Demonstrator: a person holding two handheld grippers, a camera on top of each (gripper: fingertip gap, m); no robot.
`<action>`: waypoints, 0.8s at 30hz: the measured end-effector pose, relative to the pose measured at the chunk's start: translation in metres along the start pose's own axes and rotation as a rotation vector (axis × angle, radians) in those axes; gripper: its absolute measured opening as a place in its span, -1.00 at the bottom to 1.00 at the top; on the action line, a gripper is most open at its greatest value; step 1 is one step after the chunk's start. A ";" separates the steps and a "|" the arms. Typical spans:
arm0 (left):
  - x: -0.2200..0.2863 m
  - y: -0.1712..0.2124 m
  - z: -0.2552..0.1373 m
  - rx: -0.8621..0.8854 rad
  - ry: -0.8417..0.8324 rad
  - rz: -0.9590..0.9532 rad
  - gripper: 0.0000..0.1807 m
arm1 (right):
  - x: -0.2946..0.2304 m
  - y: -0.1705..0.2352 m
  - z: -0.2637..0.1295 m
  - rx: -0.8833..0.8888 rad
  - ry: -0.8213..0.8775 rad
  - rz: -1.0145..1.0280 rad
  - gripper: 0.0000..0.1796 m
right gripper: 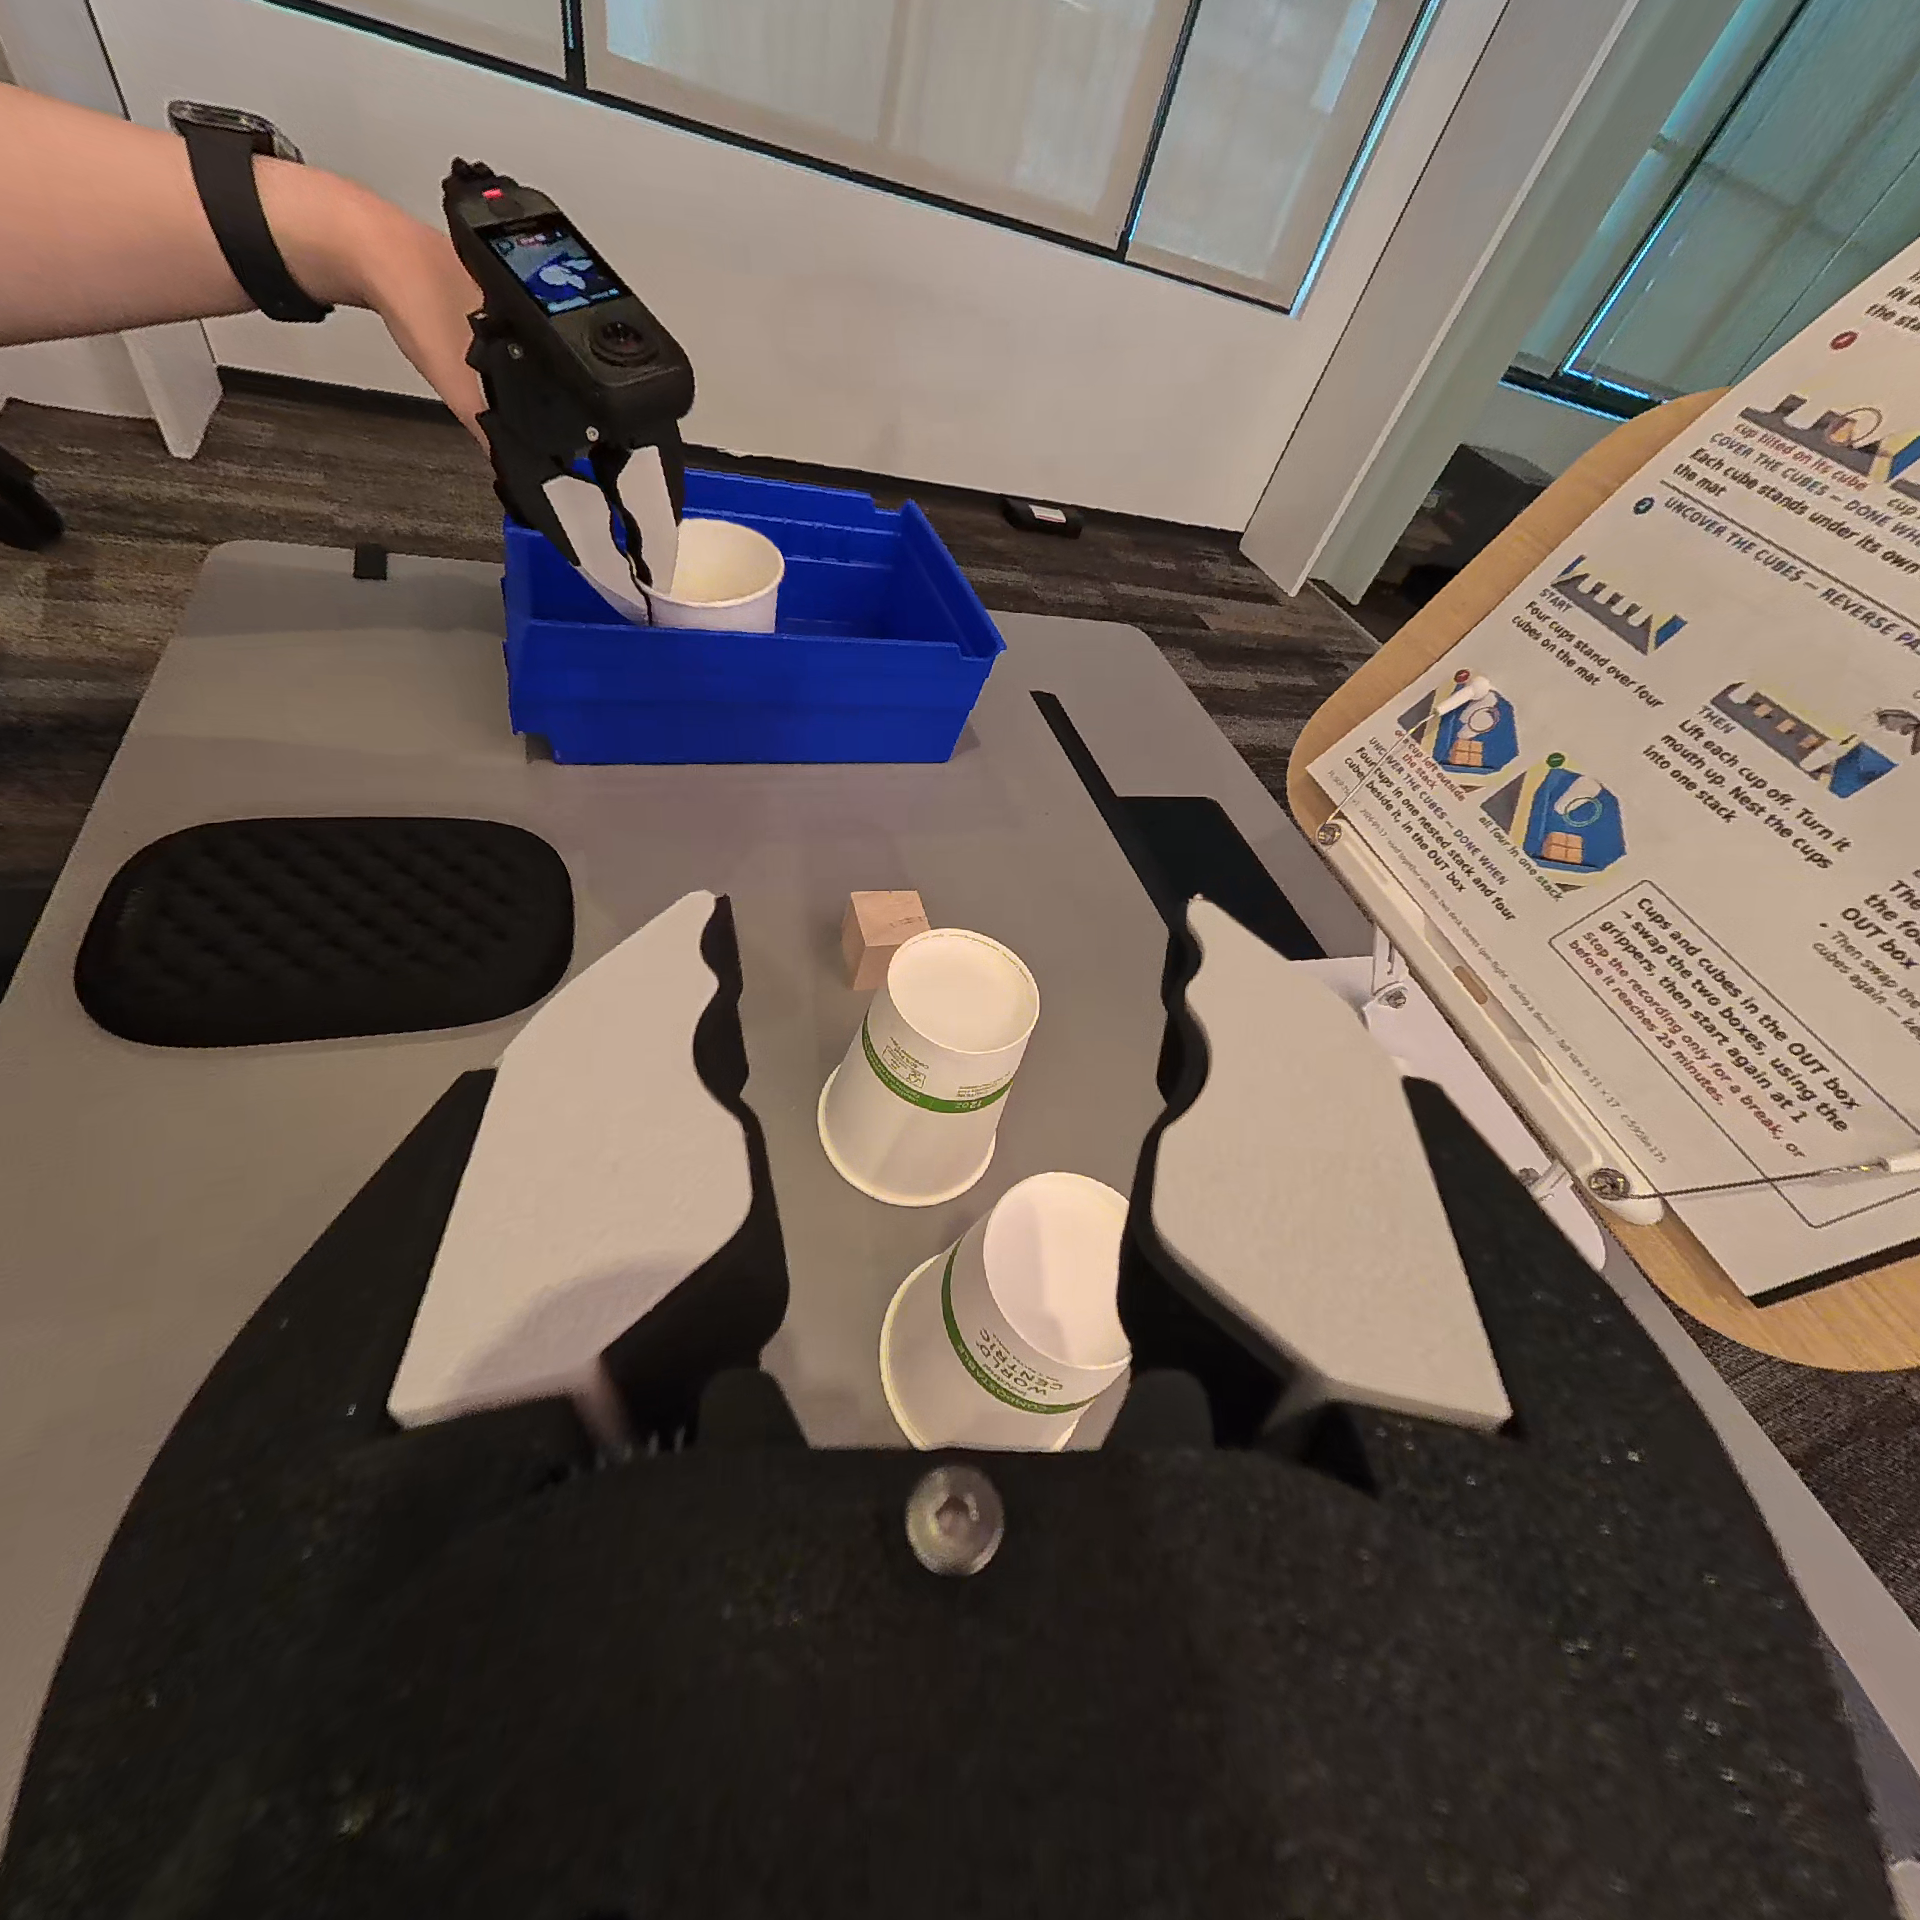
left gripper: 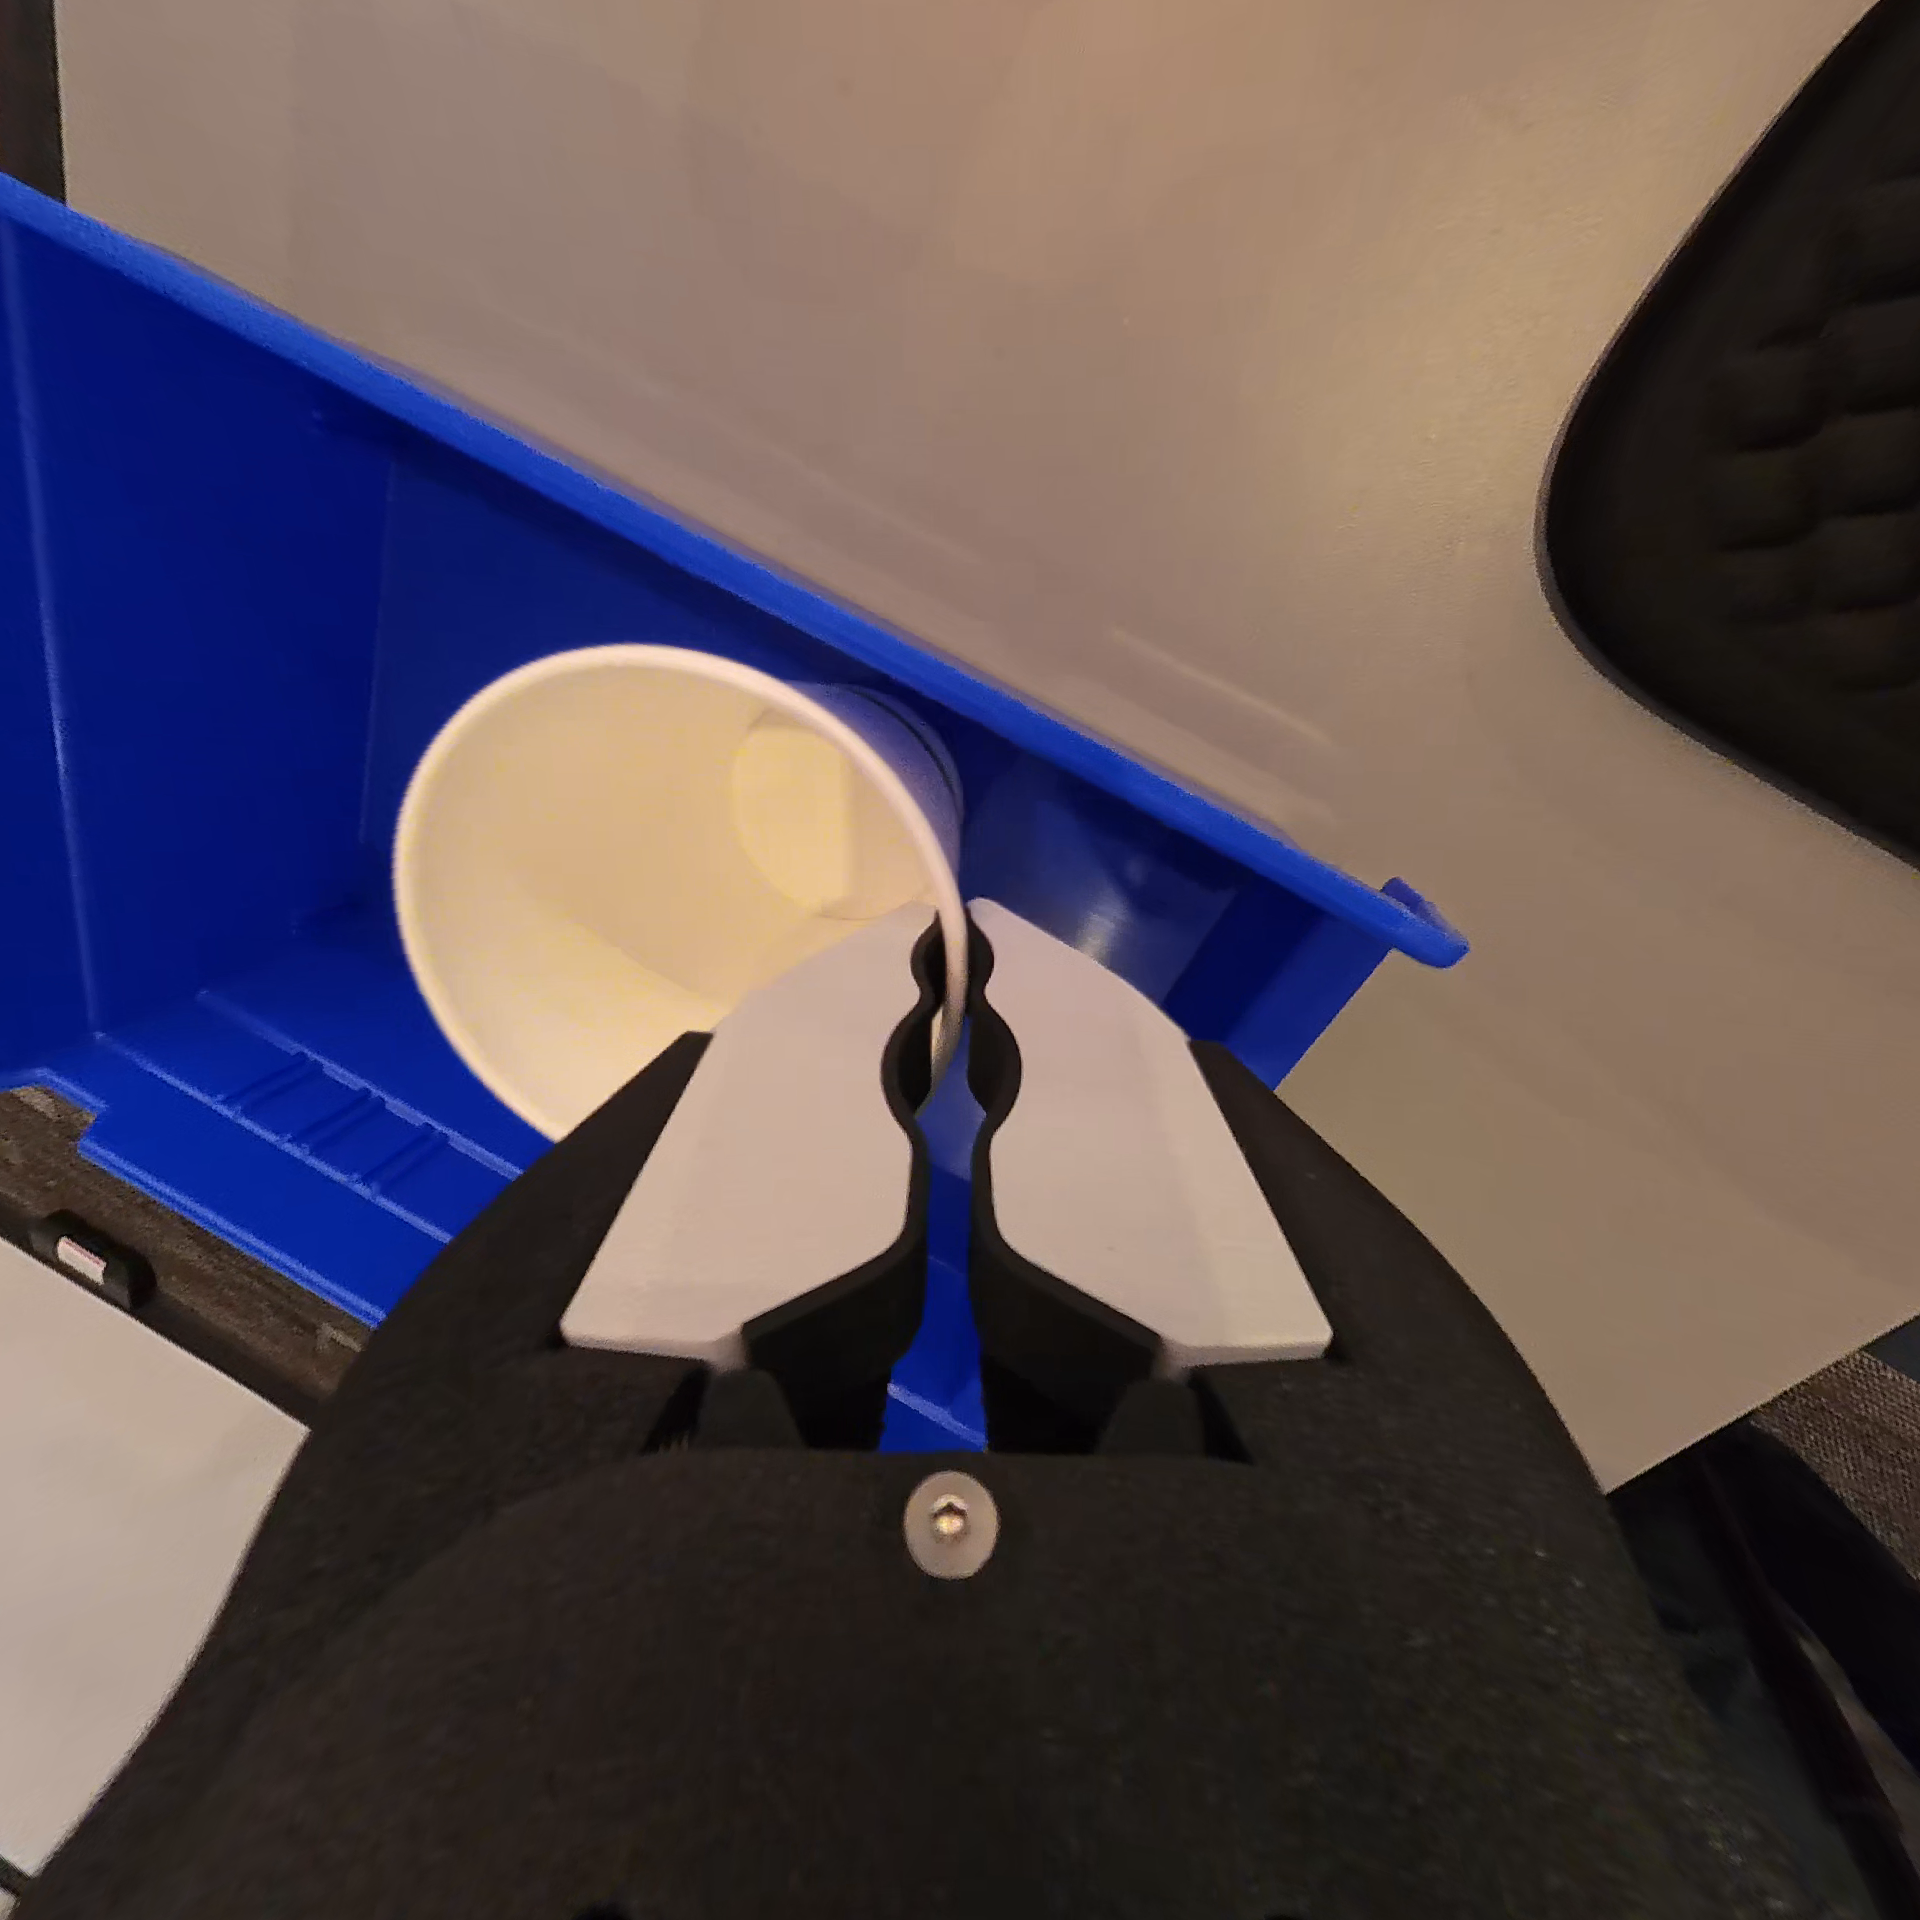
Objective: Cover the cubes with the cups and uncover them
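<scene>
My left gripper [left gripper: 951, 935] is shut on the rim of a white paper cup [left gripper: 623, 883] that stands mouth up inside the blue bin [left gripper: 208, 623]. One pad is inside the cup and one outside. The right wrist view shows the same grip [right gripper: 623, 561] on the cup [right gripper: 727, 582] in the bin [right gripper: 748, 686]. My right gripper [right gripper: 951, 914] is open and holds nothing above the grey table [right gripper: 364, 748]. Below it stand two upside-down white cups with green bands, one farther [right gripper: 925, 1081] and one nearer [right gripper: 997, 1320] by my right finger. A bare wooden cube [right gripper: 883, 935] sits just behind the farther cup.
A black quilted pad [right gripper: 322, 925] lies on the table's left; it also shows in the left wrist view [left gripper: 1766, 520]. An instruction board [right gripper: 1662, 831] leans on a wooden stand at the right. A person's arm with a black wristband [right gripper: 249, 218] holds the left gripper.
</scene>
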State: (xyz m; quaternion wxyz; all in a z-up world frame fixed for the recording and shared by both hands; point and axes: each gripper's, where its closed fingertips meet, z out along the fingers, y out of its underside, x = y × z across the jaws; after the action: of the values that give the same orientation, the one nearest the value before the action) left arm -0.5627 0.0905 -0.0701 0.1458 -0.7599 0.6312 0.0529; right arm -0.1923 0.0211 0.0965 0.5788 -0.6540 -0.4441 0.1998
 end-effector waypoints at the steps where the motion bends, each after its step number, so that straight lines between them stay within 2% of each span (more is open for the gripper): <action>1: 0.000 0.000 -0.001 0.004 -0.003 -0.004 -1.00 | 0.000 0.001 0.001 -0.003 -0.002 0.001 -0.14; 7: -0.008 -0.007 -0.028 0.153 -0.049 -0.074 -1.00 | 0.001 0.008 0.004 -0.014 -0.016 0.018 -0.14; 14: -0.015 -0.040 -0.120 0.566 -0.170 -0.148 -1.00 | -0.003 0.007 0.012 -0.002 -0.051 0.027 -0.16; 18: 0.007 -0.072 -0.168 0.823 -0.149 -0.121 -1.00 | -0.012 0.002 0.022 -0.001 -0.082 0.005 -0.16; 24: 0.045 -0.113 -0.209 1.079 -0.060 -0.042 -1.00 | -0.030 -0.011 0.039 -0.017 -0.134 -0.046 -0.15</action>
State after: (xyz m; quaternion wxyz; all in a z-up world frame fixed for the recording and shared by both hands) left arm -0.4657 0.0059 0.1347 0.5342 -0.5878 0.5490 -0.2602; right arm -0.2416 0.0185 0.0894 0.5467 -0.6338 -0.4985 0.2258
